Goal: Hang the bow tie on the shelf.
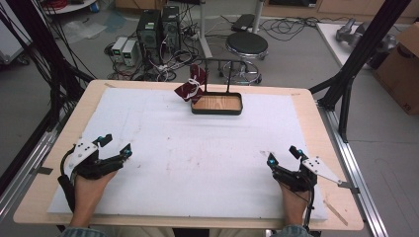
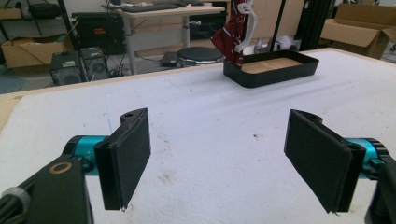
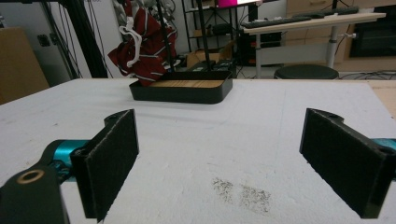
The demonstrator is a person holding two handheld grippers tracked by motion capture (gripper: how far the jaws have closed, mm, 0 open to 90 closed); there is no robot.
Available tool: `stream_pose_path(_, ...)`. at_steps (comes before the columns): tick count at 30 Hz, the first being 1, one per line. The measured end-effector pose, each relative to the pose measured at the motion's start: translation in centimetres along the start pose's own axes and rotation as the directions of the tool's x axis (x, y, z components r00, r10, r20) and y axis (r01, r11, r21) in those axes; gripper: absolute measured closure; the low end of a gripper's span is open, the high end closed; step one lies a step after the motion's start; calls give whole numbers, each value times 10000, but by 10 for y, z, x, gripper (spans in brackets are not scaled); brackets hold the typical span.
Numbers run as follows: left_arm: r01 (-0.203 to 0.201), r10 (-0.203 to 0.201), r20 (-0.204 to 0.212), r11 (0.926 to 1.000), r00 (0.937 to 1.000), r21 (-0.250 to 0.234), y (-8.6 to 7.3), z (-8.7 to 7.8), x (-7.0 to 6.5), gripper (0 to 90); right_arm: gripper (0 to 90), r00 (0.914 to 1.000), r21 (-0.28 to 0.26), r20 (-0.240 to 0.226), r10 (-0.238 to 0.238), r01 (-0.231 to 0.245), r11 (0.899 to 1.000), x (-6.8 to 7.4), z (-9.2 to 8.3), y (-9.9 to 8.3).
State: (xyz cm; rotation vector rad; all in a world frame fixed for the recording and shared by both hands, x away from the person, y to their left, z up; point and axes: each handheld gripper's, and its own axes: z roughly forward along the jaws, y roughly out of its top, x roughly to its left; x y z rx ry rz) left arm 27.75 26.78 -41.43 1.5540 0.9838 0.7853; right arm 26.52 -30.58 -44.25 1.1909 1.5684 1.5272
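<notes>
A dark red striped garment [image 1: 190,86] [image 2: 231,32] [image 3: 144,46] hangs on a white hanger from a black rail above a black tray [image 1: 217,109] [image 2: 275,74] [image 3: 182,95] with a wooden floor, at the table's far middle. My left gripper [image 1: 115,146] [image 2: 217,158] rests near the front left of the white mat, open, nothing between its pads [image 2: 133,156]. My right gripper [image 1: 283,156] [image 3: 219,161] sits near the front right, open and empty, pads [image 3: 112,163] wide apart. Both point toward the tray from far off.
A white mat [image 1: 197,153] covers most of the wooden table [image 1: 306,101]. Faint dark smudges [image 3: 243,191] mark the mat ahead of the right gripper. Beyond the table stand a black stool [image 1: 246,47], computer towers [image 1: 158,29] and cables. Black frame posts [image 1: 356,59] rise at both sides.
</notes>
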Motion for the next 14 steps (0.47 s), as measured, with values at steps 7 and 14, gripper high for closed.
stream_pose_path(7,-47,47,18,9999,10000,89,-2,0,0,230,108,10000,19,-17,23,-23,10000,0,0,0)
stream_pose_path(14,13,-14,61,9999,10000,107,-4,1,0,229,108,10000,-24,16,-33,33,10000,0,0,0)
